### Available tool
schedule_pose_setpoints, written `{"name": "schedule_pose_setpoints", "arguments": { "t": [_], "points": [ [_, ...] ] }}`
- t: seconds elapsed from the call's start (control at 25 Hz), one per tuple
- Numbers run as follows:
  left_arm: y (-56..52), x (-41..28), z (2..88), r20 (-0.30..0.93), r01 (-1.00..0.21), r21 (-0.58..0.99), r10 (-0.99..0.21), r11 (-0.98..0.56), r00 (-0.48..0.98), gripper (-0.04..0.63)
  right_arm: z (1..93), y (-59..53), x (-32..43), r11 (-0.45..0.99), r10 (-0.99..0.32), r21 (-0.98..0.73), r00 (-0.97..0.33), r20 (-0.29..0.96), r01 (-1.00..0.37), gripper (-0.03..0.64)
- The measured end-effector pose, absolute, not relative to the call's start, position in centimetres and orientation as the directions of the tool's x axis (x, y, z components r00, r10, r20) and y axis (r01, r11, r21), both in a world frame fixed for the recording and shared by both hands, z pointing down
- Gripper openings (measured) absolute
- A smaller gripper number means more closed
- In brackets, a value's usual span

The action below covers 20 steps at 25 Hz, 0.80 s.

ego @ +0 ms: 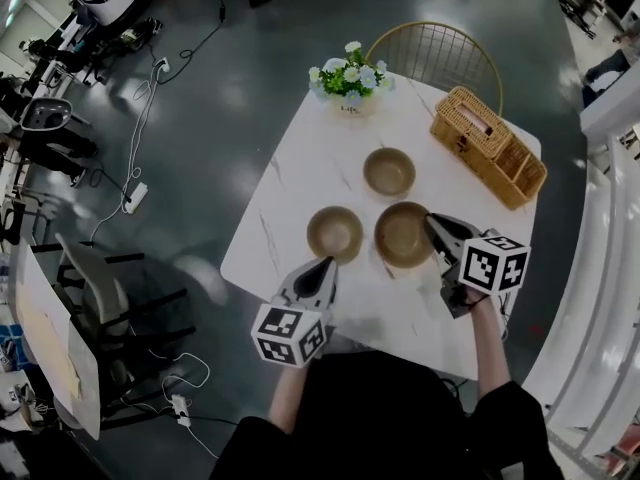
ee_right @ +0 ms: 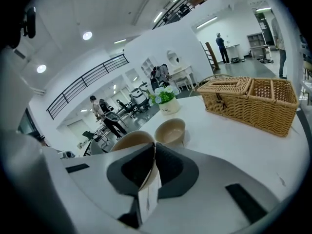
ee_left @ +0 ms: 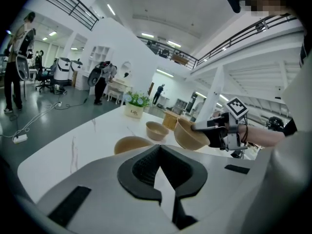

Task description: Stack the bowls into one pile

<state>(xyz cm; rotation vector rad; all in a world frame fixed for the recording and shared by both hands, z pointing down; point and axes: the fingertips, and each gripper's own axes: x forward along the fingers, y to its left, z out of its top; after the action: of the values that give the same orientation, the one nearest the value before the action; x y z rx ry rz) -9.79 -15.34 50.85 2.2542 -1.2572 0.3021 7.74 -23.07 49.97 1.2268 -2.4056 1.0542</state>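
Left tongs nearest: clenched, empty, parked at 6 o'clock of left bowl. Right tongs pinch right bowl at its 3 o'clock rim, tilted, apparently off the desk. The rim grip leaves the underside free to nest. Third bowl at 12.

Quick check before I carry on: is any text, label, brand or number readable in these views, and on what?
"Life": on the white flower pot, small but legible in the left gripper view; blurred in the head view.
Marker cubes: black-and-white square patterns only, no letters or numbers.
Nothing else readable.
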Motion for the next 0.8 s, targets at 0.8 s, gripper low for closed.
{"name": "schedule_pose_setpoints", "arguments": {
  "t": [0.8],
  "points": [
    [-15.1,-15.4,51.2,0.456,-0.902,0.328,-0.789,-0.282,0.412,0.014,49.8,-25.5,-2.9,0.544,-0.477,-0.489,-0.731,0.488,-0.682,0.024]
  ]
}}
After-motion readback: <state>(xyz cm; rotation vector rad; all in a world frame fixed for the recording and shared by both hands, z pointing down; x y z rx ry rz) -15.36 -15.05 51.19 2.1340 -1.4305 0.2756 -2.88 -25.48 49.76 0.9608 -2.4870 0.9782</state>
